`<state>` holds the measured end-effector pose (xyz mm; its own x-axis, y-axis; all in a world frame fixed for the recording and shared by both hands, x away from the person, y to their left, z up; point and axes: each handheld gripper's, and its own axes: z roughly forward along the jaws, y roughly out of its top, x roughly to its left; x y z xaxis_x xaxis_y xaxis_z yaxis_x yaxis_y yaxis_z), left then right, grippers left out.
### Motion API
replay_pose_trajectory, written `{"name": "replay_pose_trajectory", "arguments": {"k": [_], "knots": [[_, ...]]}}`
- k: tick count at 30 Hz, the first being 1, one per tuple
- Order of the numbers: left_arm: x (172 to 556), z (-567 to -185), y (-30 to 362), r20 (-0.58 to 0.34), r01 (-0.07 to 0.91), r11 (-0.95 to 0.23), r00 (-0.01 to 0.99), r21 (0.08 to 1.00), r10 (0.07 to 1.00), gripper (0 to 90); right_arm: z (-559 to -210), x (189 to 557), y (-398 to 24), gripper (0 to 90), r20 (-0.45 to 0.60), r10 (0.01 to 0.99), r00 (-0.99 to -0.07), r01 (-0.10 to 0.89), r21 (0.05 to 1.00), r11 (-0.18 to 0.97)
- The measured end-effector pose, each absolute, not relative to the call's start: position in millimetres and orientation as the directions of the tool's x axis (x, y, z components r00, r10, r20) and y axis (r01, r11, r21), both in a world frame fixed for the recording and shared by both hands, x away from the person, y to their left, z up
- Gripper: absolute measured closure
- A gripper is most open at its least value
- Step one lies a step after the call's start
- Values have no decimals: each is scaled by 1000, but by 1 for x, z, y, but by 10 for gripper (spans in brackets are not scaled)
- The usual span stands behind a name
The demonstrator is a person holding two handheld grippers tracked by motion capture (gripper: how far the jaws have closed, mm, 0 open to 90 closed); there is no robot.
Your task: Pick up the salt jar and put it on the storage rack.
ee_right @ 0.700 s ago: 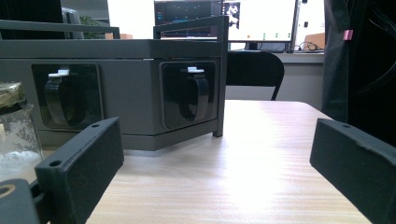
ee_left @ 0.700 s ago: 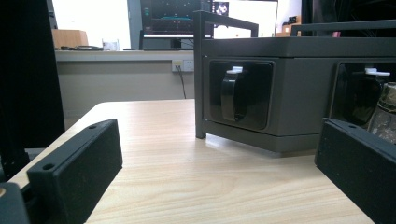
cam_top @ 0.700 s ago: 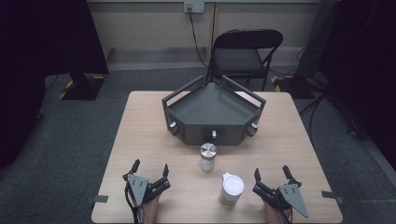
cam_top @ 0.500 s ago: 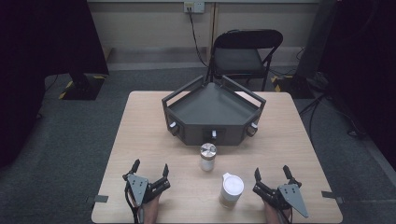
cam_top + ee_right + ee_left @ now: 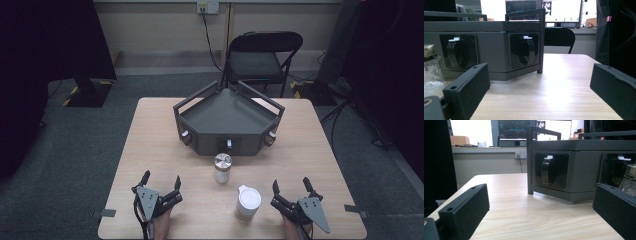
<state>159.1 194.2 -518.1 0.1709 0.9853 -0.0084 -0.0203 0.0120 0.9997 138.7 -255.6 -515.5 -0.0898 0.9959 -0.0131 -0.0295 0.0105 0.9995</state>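
You held the left gripper (image 5: 160, 181) low over the near edge of the tabletop (image 5: 150, 145), jaws spread wide, nothing between them. Your right gripper (image 5: 291, 185) sat at the same near edge, jaws also spread, gripping nothing. Landmark: the dark angular rack (image 5: 227, 117) at tabletop centre. The small jar with a metal lid (image 5: 222, 167) stood upright just in front of the rack's middle front face, apart from it. The white lidded cup (image 5: 248, 203) stood upright nearer to you than the jar, slightly to its right, just left of the right gripper and not touching it. The left gripper was well to the left of both containers. In the left gripper view, the rack (image 5: 584, 165) showed recessed handles in its faces, with the jar (image 5: 629, 182) at the right edge. In the right gripper view, the jar (image 5: 431, 70) was at far left, rack (image 5: 489, 42) behind it.
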Motion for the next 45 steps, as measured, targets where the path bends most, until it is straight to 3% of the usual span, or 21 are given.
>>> {"name": "replay_pose_trajectory", "arguments": {"k": [29, 45], "knots": [[159, -517, 195, -13, -19, 17, 186, 1000, 982, 3, -515, 138, -252, 13, -13, 998, -69, -29, 1000, 11], [165, -494, 190, -1, -68, 22, 292, 997, 956, 2, -515, 138, -252, 13, -13, 998, -68, -29, 1000, 11]]}}
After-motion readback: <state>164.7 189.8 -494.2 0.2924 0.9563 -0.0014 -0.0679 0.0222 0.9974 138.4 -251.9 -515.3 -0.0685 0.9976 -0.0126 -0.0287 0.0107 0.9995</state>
